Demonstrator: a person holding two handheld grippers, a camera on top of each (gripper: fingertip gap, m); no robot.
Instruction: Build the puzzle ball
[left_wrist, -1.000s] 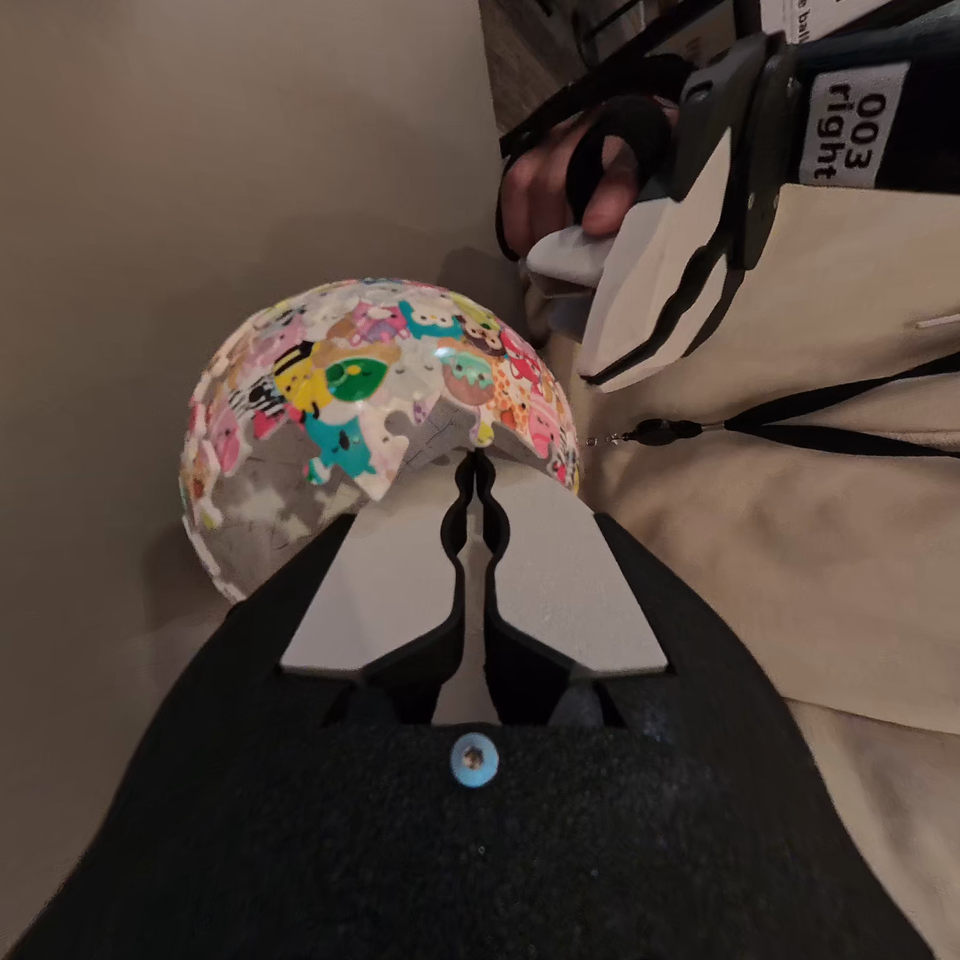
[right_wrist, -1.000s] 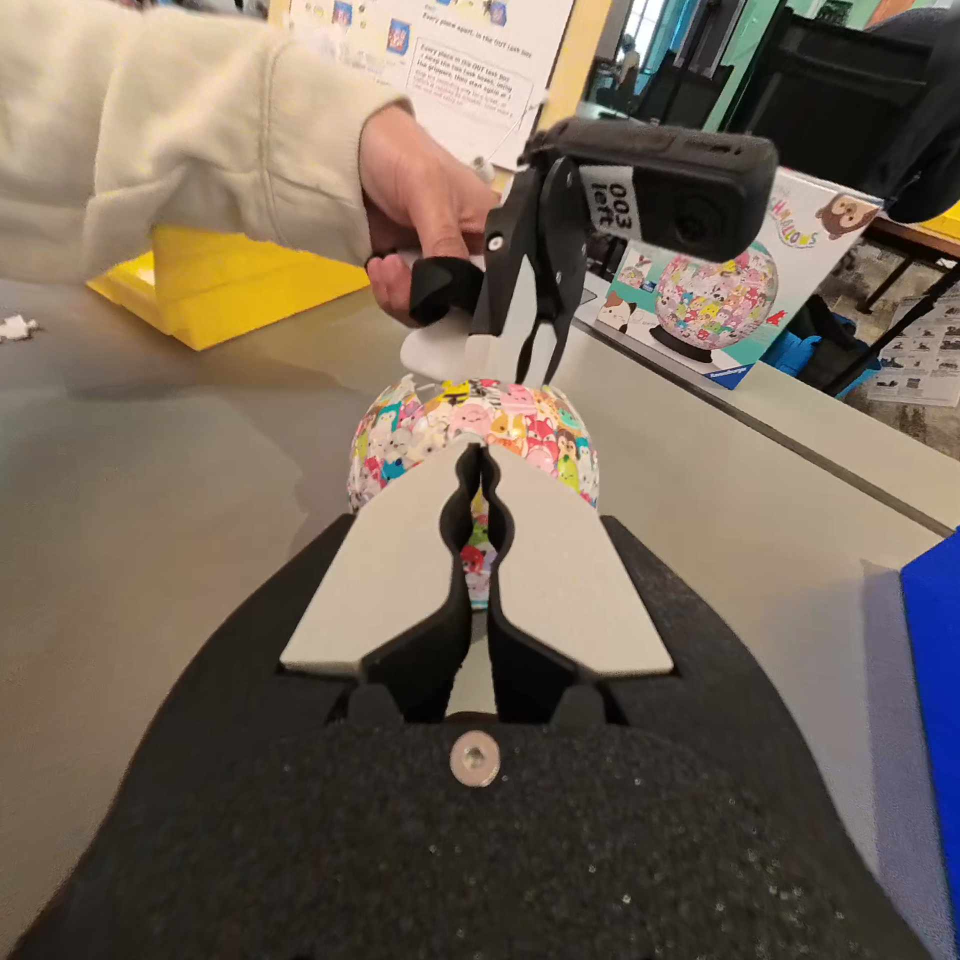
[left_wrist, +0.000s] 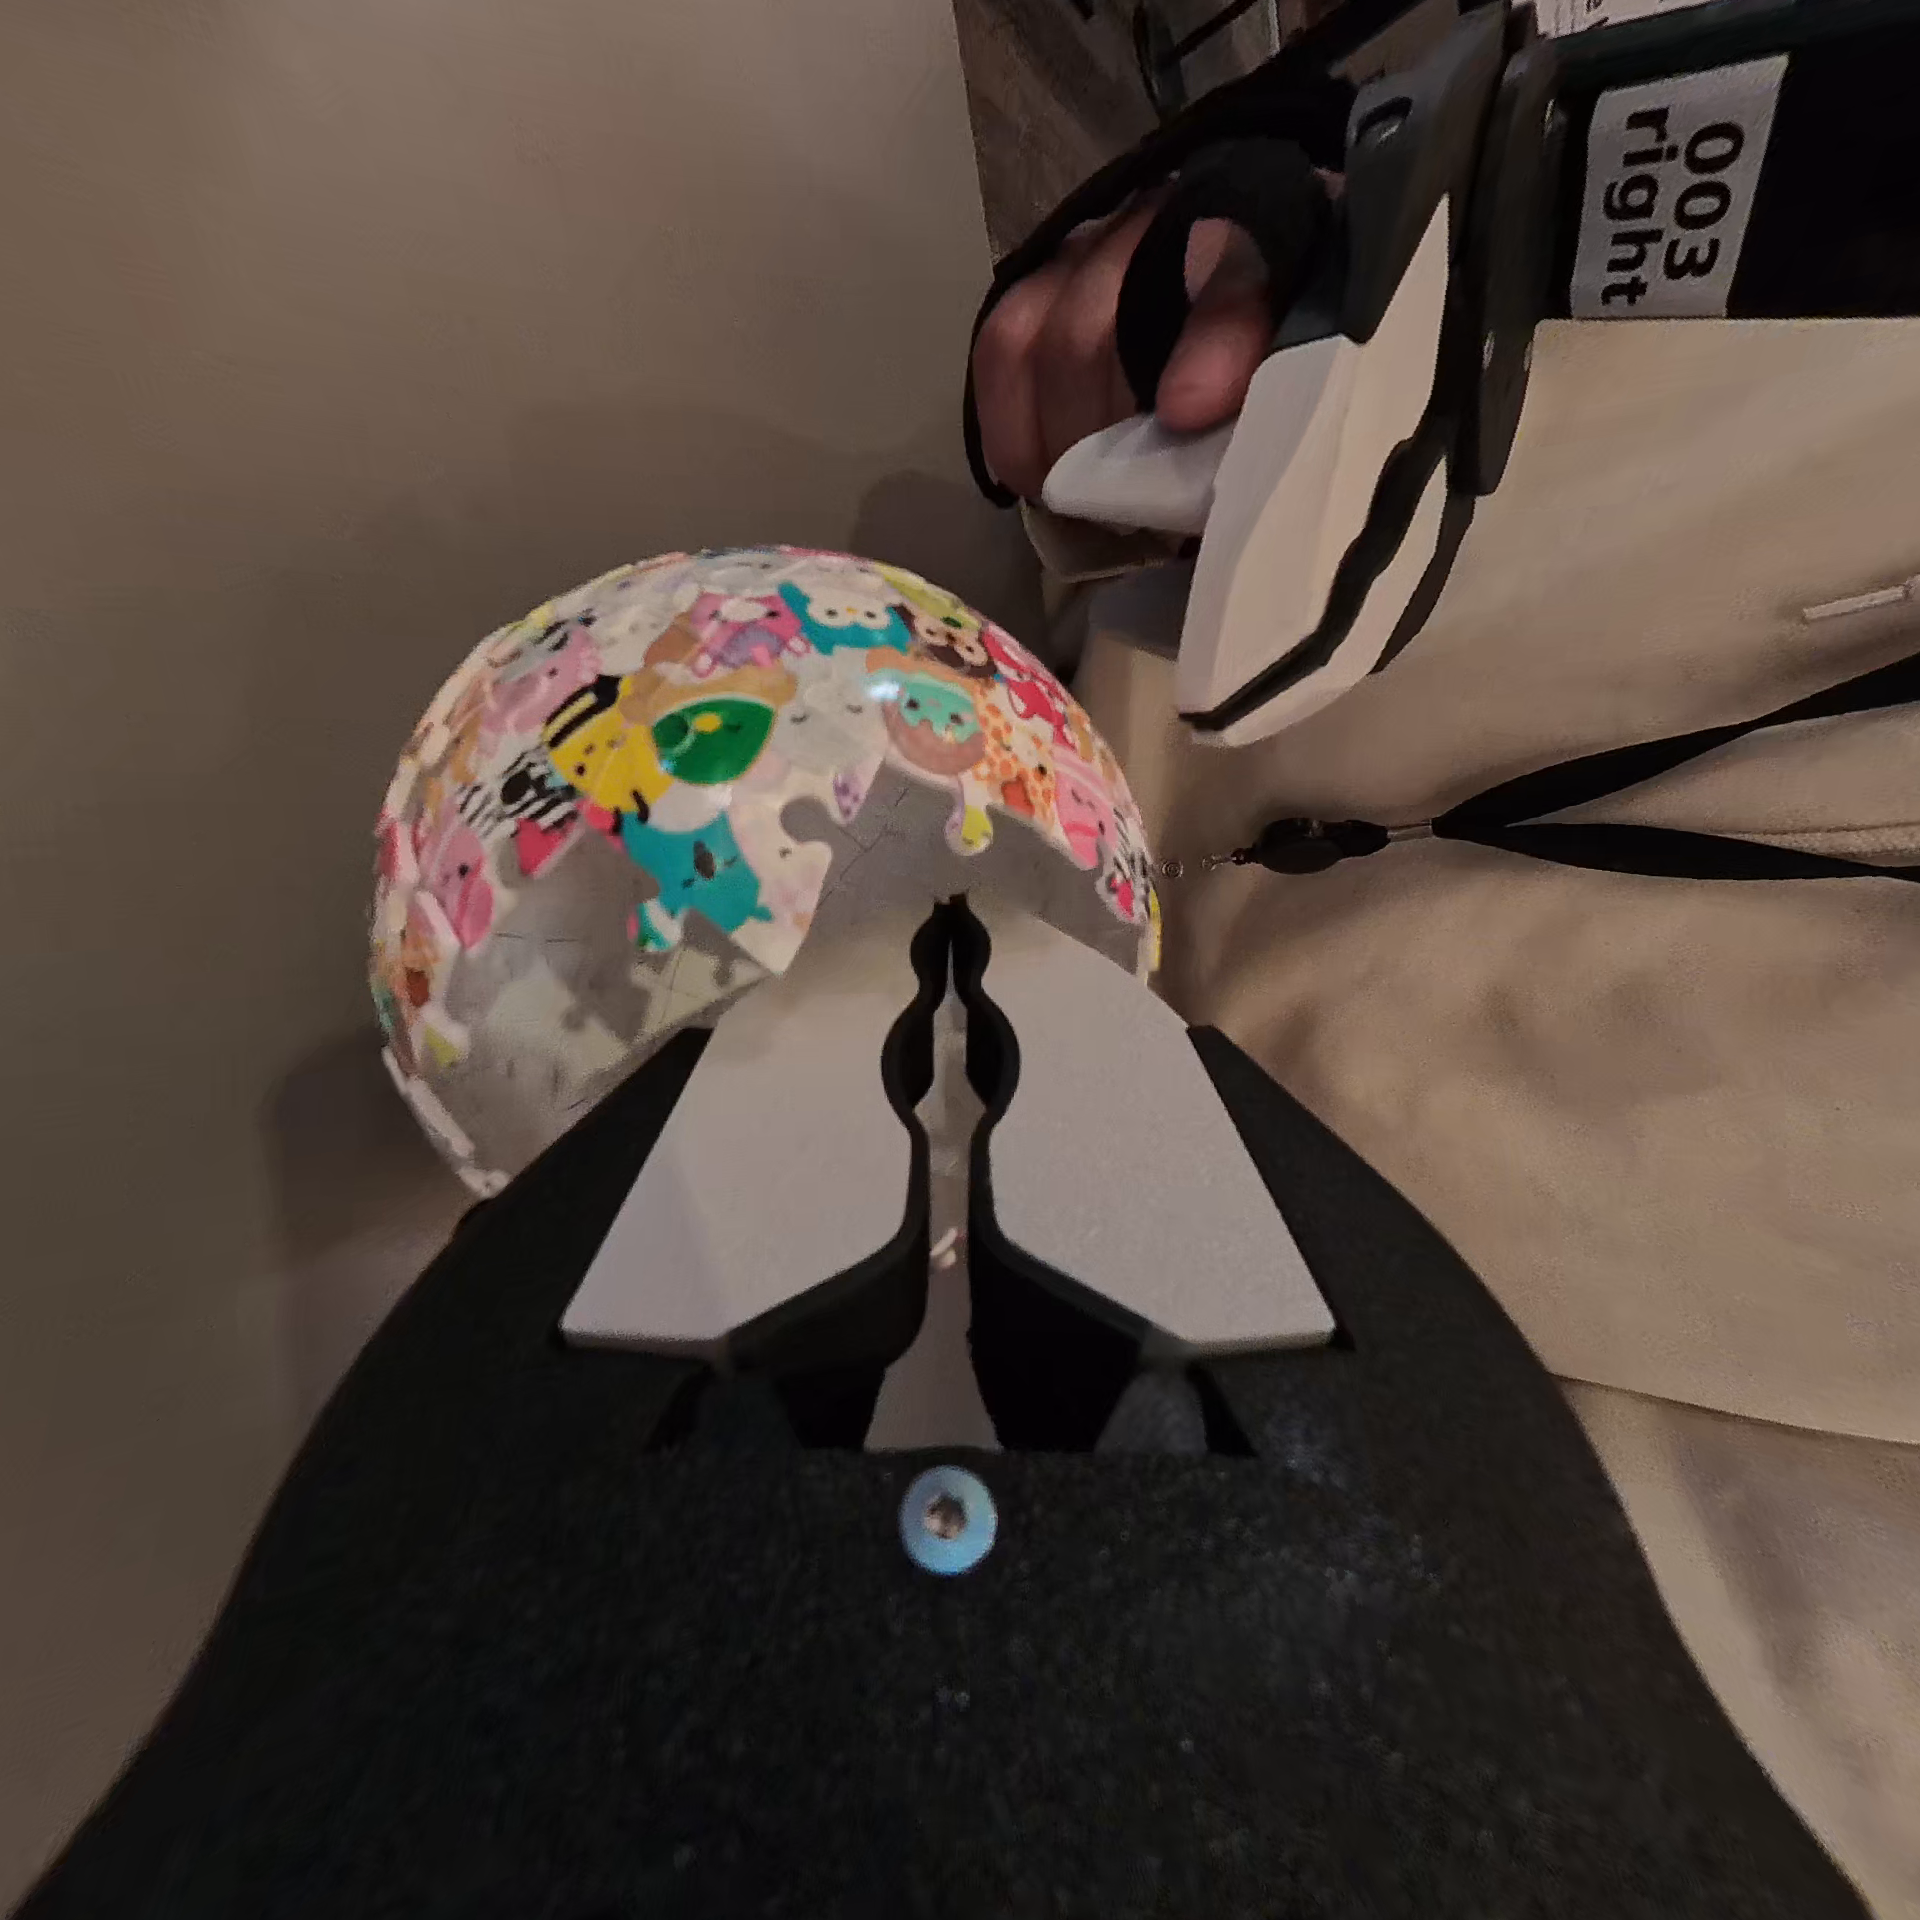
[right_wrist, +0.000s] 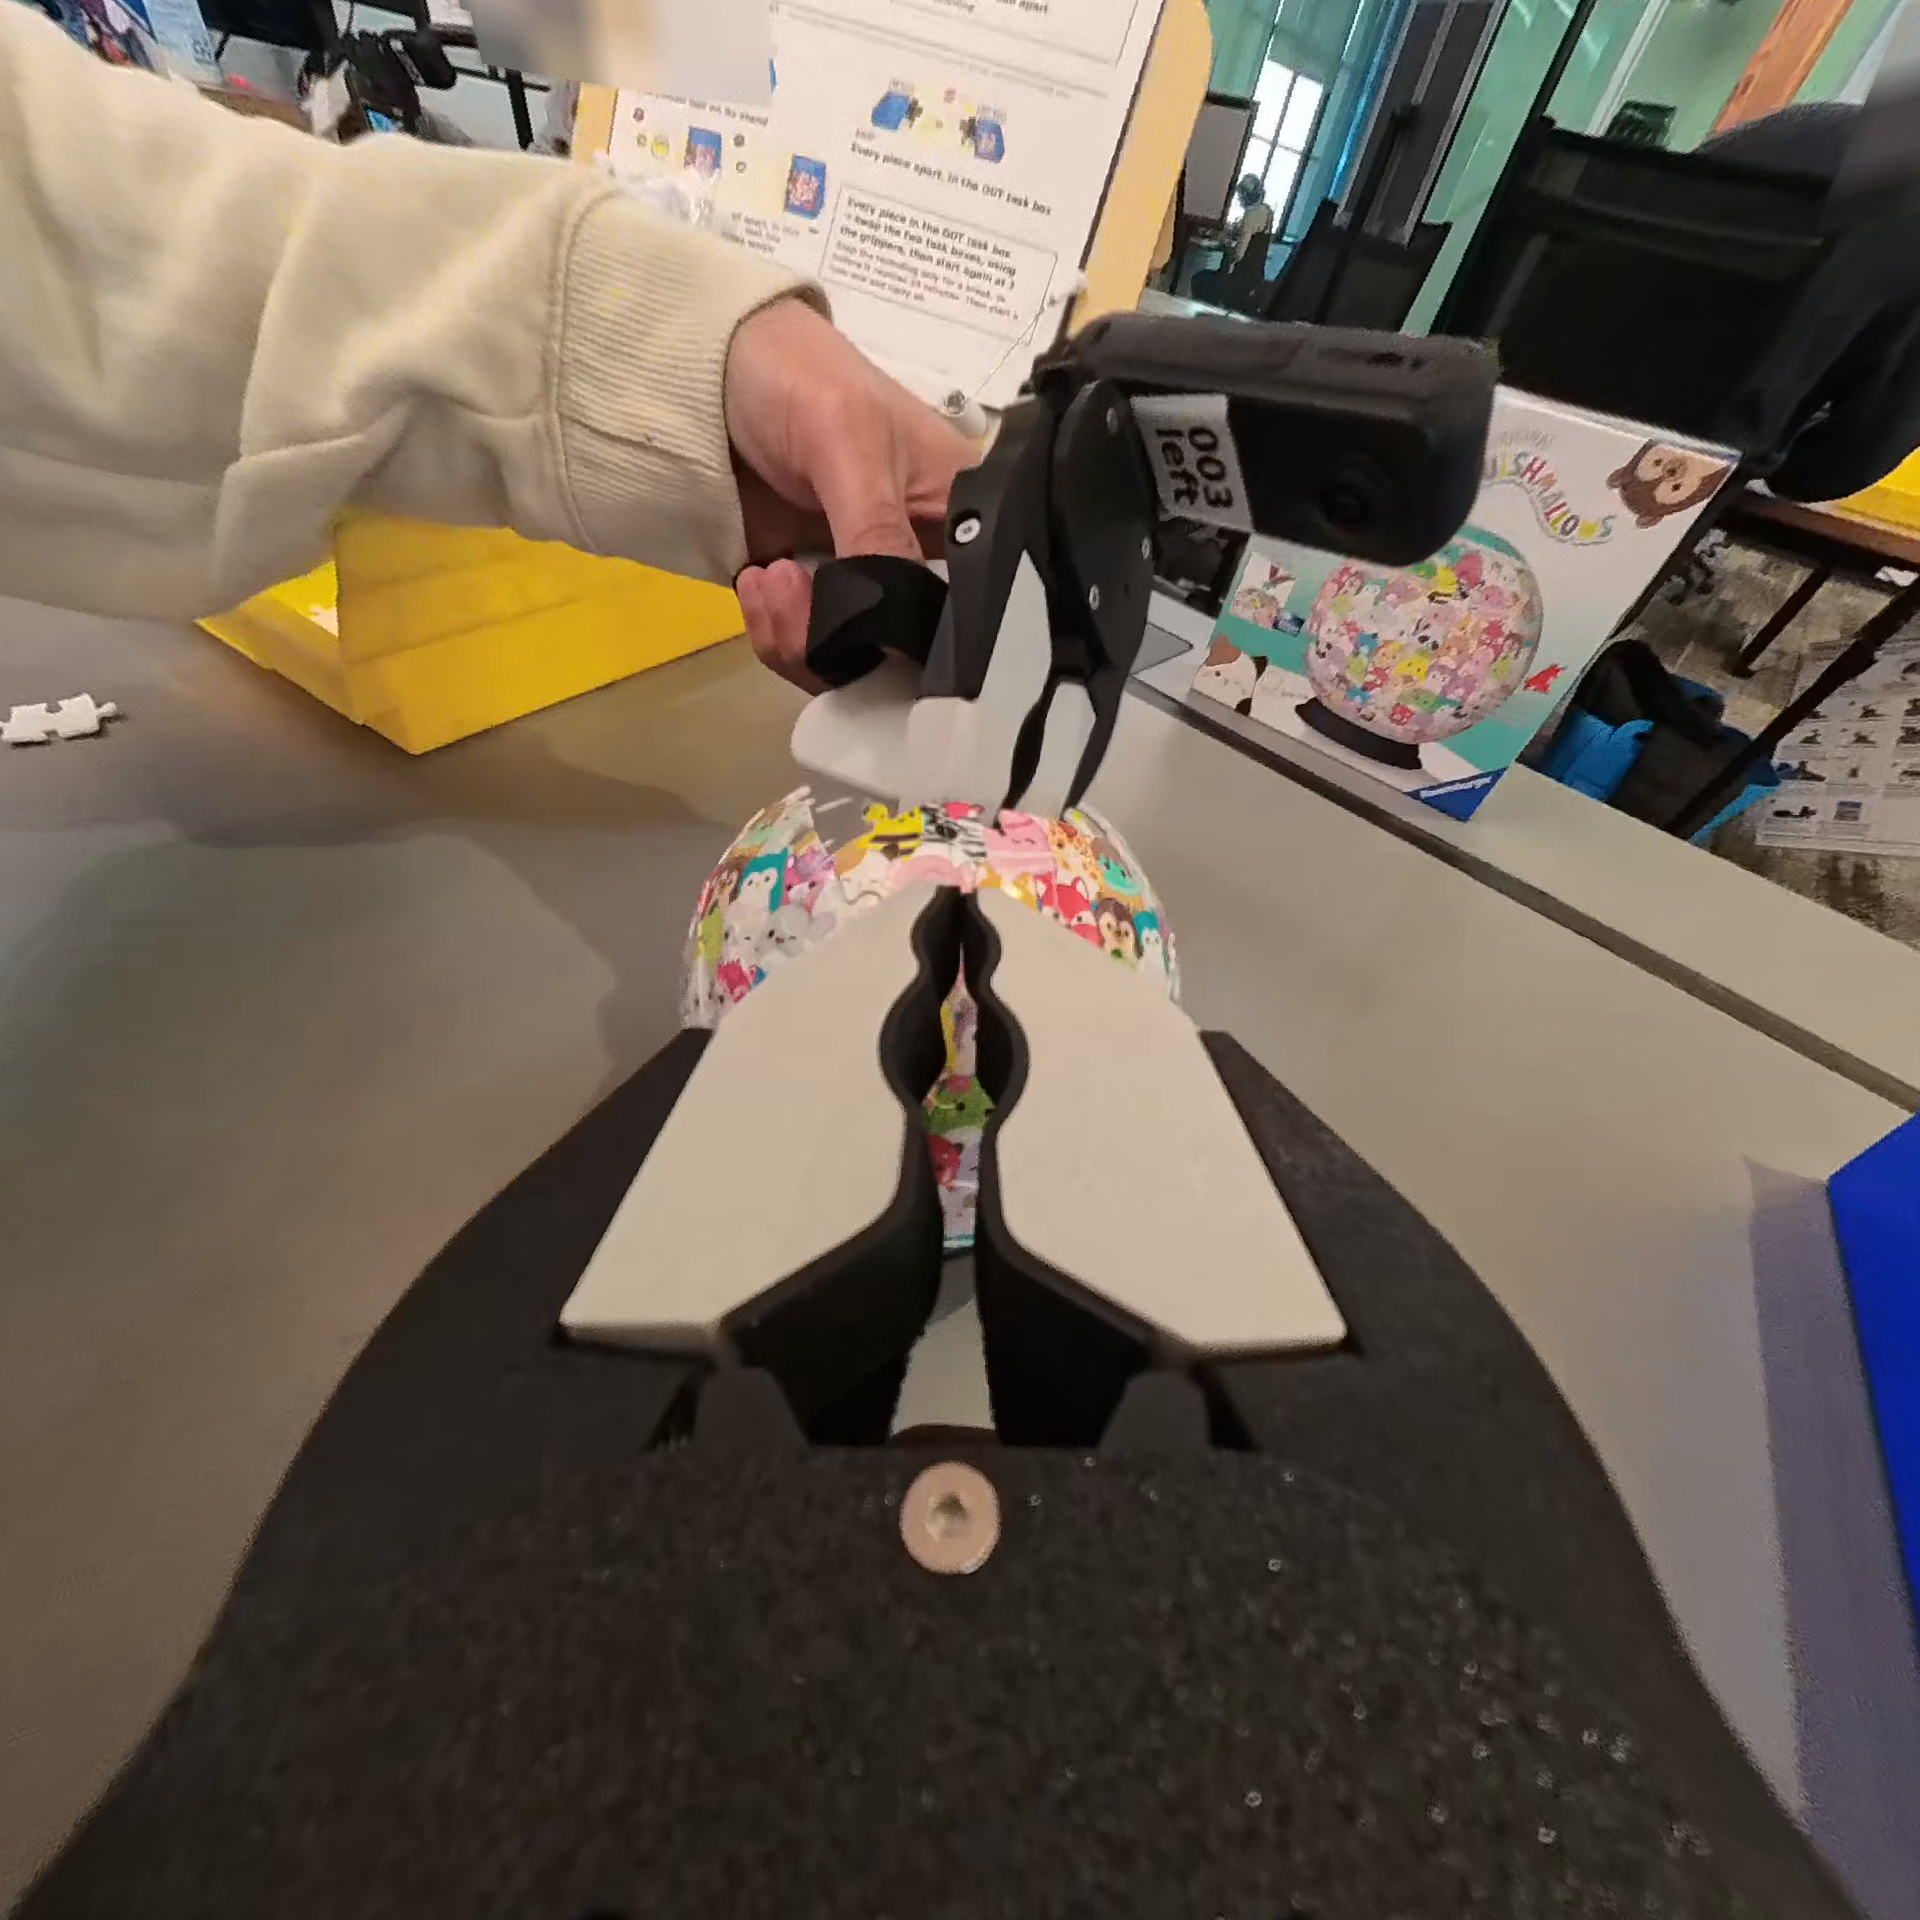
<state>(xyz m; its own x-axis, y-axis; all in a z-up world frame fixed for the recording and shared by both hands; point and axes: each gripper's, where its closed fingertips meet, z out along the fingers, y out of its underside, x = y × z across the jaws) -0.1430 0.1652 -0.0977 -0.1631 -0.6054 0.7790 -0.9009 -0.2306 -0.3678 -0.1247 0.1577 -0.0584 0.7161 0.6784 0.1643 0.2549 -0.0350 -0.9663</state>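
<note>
Both two-finger grippers are clenched: left gripper (left_wrist: 951, 914) and right gripper (right_wrist: 956, 899). Each nips the half-built, colourful cartoon-printed puzzle ball (left_wrist: 727, 790) on the grey table (right_wrist: 312, 987).

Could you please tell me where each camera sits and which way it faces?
Left wrist view: on the left gripper, above, facing down at the puzzle ball; right gripper, hand show.
Right wrist view: on the right gripper, facing across the table; sleeve shows.
Shared: ball, both grippers.
</note>
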